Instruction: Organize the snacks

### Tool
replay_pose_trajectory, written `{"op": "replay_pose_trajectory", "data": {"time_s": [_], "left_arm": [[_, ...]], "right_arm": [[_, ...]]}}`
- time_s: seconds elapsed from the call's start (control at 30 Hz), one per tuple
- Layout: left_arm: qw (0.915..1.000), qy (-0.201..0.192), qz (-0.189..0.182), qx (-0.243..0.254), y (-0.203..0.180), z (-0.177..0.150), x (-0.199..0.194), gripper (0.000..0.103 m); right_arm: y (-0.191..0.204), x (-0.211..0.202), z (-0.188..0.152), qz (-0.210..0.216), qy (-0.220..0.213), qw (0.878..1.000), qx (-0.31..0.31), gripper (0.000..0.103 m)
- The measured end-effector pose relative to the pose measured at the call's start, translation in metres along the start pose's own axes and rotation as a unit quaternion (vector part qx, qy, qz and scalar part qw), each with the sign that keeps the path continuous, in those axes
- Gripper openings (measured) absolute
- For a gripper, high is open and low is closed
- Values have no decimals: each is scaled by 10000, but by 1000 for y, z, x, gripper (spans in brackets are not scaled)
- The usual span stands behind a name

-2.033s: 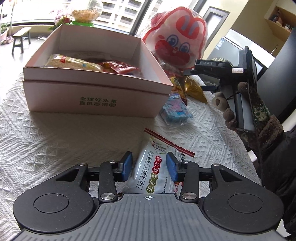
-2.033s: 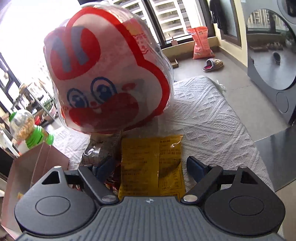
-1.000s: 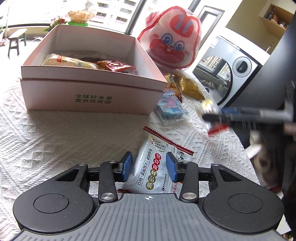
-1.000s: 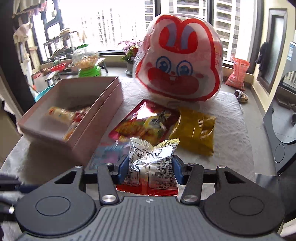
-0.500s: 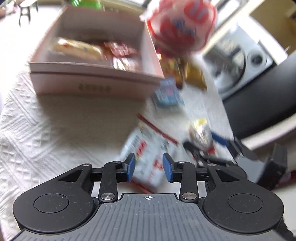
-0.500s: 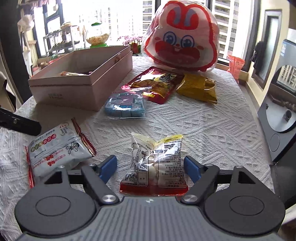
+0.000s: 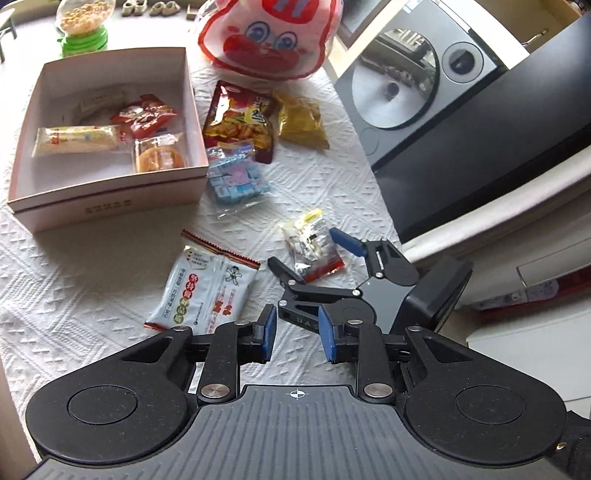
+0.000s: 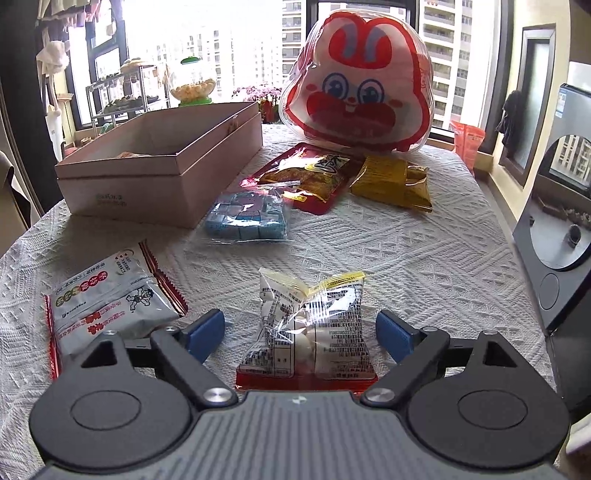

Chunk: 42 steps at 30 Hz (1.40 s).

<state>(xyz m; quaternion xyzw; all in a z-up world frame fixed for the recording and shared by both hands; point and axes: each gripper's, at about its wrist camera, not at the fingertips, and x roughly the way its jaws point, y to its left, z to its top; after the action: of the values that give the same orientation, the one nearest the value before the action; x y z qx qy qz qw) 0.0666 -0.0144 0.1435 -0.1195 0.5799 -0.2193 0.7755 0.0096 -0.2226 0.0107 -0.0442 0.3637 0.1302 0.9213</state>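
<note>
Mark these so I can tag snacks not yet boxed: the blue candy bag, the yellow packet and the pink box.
blue candy bag (image 8: 246, 215), right wrist view, middle of blue cubes
yellow packet (image 8: 392, 180), right wrist view, centre of wrapper
pink box (image 7: 110, 205), left wrist view, near outer wall

A high-rise flat: washing machine (image 7: 413, 77), slippers (image 7: 147, 7), potted flowers (image 8: 255, 92), tower-block windows (image 8: 443, 55).

white textured tablecloth (image 7: 92, 288) over table, pink open box (image 7: 107, 206), rabbit-face bag (image 7: 266, 37), red snack pack (image 7: 240, 118), yellow pack (image 7: 301, 125), blue candy bag (image 7: 234, 177), white-red sachet (image 7: 207, 288), clear small packet (image 7: 312, 245)
</note>
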Motion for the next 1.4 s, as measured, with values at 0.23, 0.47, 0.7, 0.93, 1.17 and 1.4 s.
{"op": "replay_pose_trajectory", "data": {"time_s": [0.23,0.47,0.7,0.93,1.17,1.4], "left_arm": [[9999,-40,98,2,-2,7,-1,28],[9995,-283,143,46,-10,10,-17,28],[9990,-341,195,226,-20,7,-22,28],[9972,-259,362,605,-26,-1,-9,28],[9980,-475,221,357,36,-6,31,28],[9912,-1264,405,28,87,-15,58,29]], "right_arm": [[0,0,0,21,-11,10000,15,90],[0,0,0,24,-13,10000,18,90],[0,0,0,21,-12,10000,15,91],[0,0,0,23,-12,10000,17,91],[-1,3,4,177,182,9996,-130,97],[4,-2,7,262,411,9986,-218,98]]}}
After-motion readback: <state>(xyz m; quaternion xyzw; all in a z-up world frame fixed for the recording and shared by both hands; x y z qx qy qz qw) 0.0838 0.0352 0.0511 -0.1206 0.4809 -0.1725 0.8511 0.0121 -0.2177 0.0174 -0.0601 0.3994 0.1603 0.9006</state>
